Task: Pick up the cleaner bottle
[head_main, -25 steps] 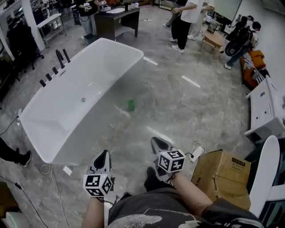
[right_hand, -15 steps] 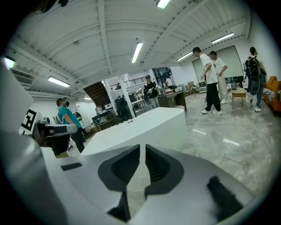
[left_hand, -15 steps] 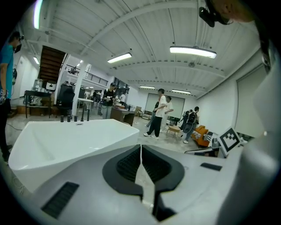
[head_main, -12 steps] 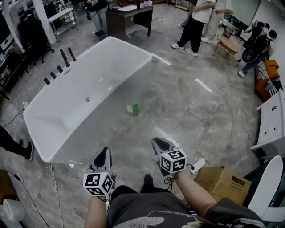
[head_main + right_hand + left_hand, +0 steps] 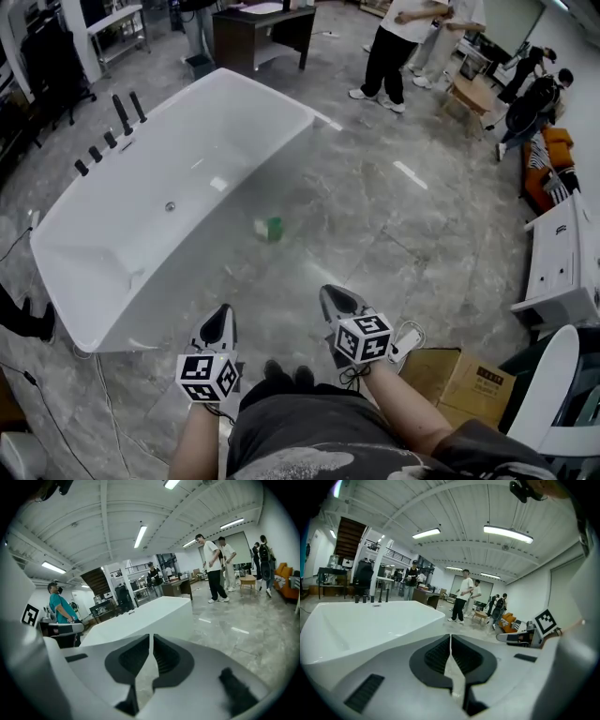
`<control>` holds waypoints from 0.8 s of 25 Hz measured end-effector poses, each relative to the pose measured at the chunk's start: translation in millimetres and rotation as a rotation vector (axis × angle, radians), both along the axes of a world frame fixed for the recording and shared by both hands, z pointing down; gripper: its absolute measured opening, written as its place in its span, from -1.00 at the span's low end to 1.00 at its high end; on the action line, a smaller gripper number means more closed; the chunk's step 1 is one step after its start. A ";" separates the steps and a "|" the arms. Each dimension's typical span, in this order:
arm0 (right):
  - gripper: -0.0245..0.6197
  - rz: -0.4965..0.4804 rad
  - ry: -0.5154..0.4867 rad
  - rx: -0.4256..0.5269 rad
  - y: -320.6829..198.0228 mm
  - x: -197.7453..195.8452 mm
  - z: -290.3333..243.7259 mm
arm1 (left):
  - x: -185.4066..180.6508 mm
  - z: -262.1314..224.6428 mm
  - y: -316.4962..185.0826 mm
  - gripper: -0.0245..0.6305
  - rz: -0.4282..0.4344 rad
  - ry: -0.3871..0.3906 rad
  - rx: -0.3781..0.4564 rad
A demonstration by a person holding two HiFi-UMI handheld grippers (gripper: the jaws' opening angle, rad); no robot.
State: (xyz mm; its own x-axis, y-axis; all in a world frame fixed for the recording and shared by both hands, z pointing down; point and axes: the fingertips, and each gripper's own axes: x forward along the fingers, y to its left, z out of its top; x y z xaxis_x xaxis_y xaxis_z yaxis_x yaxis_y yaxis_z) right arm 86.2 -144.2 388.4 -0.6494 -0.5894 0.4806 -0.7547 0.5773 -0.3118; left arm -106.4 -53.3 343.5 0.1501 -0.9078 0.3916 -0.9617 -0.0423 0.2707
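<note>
Both grippers and the camera have come forward across the grey marble floor point(image 5: 394, 216). The long white freestanding bathtub point(image 5: 169, 281) now sits a little lower and further left in the head view than a second ago. The brown cardboard box point(image 5: 459, 380) at the right has slid towards the bottom edge, and two dark shoe tips show below where one showed before. The small green cleaner bottle with a pale end point(image 5: 269, 228) keeps its spot on the floor just beside the tub's outer wall. It seems to lie on its side, though it is too small to be sure.

The left gripper point(image 5: 221, 319) and the right gripper point(image 5: 333, 298) hang side by side near the person's waist, well apart from the bottle. Each has its jaws pressed together with nothing between them, as each gripper's own view shows. That is unchanged from the earlier pictures.

The step in hand looks like the approach. To do it well, I judge that the person should go on closing in and bend low, since the bottle rests at floor level. The jaws of the chosen gripper should be parted before arrival. The reach should come from the bare floor side, not the tub side, so no jaw knocks the wall. The grip should go across the green body, not the pale end.
</note>
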 end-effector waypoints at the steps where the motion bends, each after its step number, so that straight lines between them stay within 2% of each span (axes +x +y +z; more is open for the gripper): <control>1: -0.82 0.013 0.011 0.005 -4.2 1.1 0.2 | -1.2 1.8 -5.7 -0.87 0.015 0.006 0.004; 4: -0.82 0.072 0.018 0.016 -17.6 8.5 4.1 | -5.5 9.8 -22.2 -0.86 0.054 0.005 0.019; 11: -0.82 0.187 0.021 -0.032 -47.4 33.9 31.5 | -22.5 23.1 -44.8 -0.86 0.021 0.010 0.010; 15: -0.82 0.161 0.015 -0.047 -77.3 23.3 51.8 | -46.1 29.8 -64.5 -0.87 -0.069 -0.013 0.028; 20: -0.82 0.109 0.038 -0.065 -140.9 7.2 88.4 | -57.0 63.7 -112.8 -0.87 -0.114 -0.015 -0.028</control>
State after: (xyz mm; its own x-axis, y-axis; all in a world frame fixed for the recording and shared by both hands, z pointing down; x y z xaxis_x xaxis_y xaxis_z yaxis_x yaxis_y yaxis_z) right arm 93.4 -285.1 476.8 -0.5640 -0.6220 0.5432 -0.8237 0.4710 -0.3159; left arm -163.5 -166.1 407.2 0.0405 -0.9073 0.4186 -0.9638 0.0751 0.2560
